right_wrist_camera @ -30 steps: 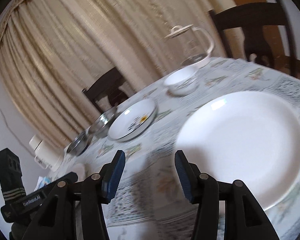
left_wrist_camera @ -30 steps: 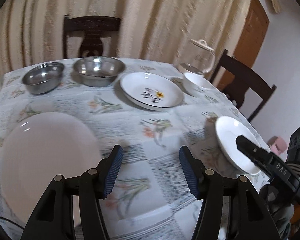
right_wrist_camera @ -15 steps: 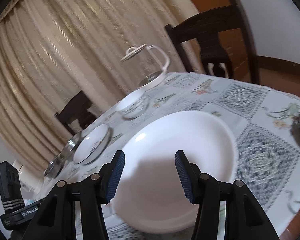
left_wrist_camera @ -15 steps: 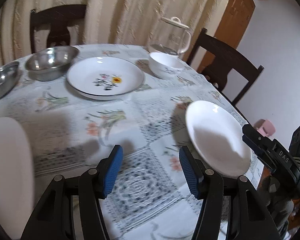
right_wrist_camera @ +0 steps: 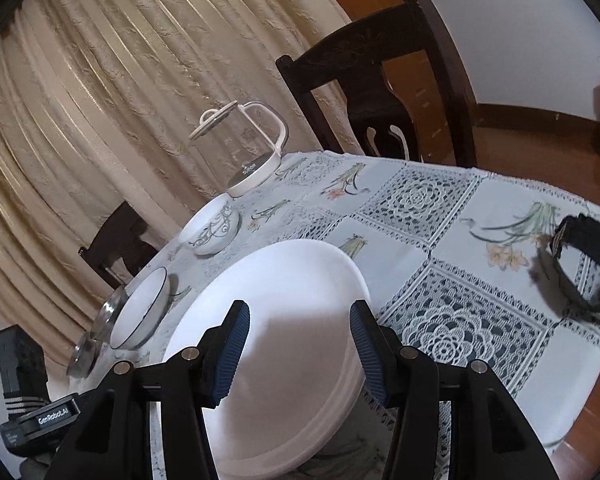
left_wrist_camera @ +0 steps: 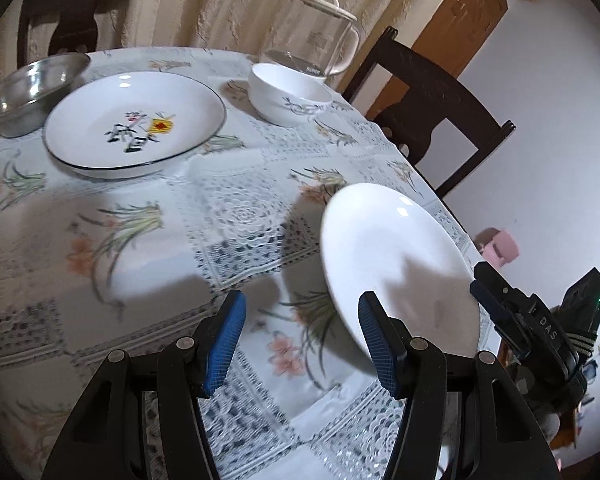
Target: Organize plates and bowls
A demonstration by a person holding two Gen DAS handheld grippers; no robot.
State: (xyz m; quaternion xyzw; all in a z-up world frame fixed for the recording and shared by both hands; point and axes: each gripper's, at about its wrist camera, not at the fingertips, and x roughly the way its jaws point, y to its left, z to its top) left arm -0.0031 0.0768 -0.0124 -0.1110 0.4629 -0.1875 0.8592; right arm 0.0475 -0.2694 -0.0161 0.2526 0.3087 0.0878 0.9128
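A plain white plate (left_wrist_camera: 396, 256) (right_wrist_camera: 276, 300) lies near the table's right edge. My right gripper (right_wrist_camera: 299, 344) hangs open just over its near rim; in the left wrist view the right gripper (left_wrist_camera: 496, 304) sits at the plate's right side. My left gripper (left_wrist_camera: 300, 344) is open above the tablecloth, the plate's left rim close to its right finger. Farther back stand a flower-printed deep plate (left_wrist_camera: 134, 120) (right_wrist_camera: 140, 312), a white patterned bowl (left_wrist_camera: 288, 94) (right_wrist_camera: 210, 232) and a steel bowl (left_wrist_camera: 28, 92).
A glass kettle (left_wrist_camera: 312, 36) (right_wrist_camera: 244, 148) stands at the back by the white bowl. A black strap (right_wrist_camera: 584, 268) lies on the cloth to the right. Dark wooden chairs (left_wrist_camera: 440, 108) (right_wrist_camera: 380, 92) stand around the table. The table edge (right_wrist_camera: 500, 420) drops off close to the plate.
Both grippers swung right and closed in on the plain white plate. The large white plate at the left and one steel bowl left the left wrist view. Both stayed open.
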